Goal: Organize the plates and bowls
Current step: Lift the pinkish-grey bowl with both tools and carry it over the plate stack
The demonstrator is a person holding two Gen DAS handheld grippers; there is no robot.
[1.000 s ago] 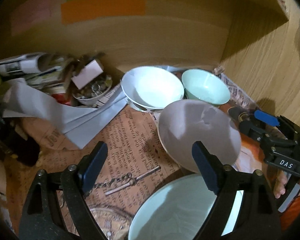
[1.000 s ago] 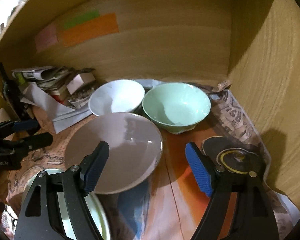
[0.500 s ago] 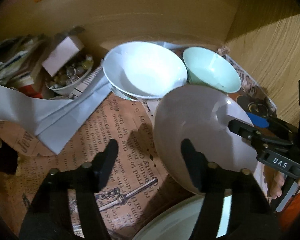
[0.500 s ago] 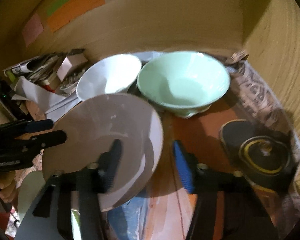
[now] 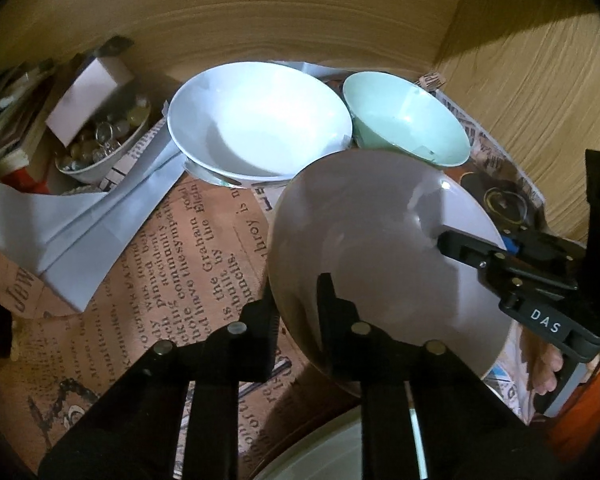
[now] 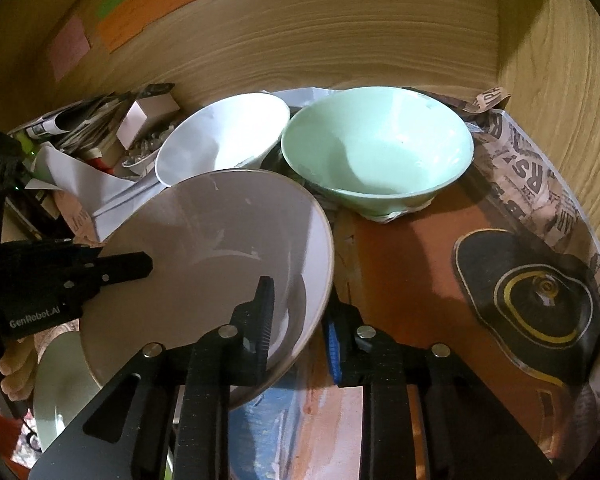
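A grey deep plate sits tilted over a pale green plate. My left gripper pinches its left rim, one finger inside and one outside, with the jaws closing. My right gripper clamps the opposite rim the same way, its jaws closing too. Behind the grey plate stand a white bowl and a mint green bowl.
Newspaper lines the shelf floor. Wooden walls close the back and right. At the left are a small dish of trinkets, a white box, folded grey paper and stacked papers. A person's fingers hold the right gripper.
Both grippers came down and forward onto the grey plate. Their jaws went from wide open to pinched on its opposite rims.
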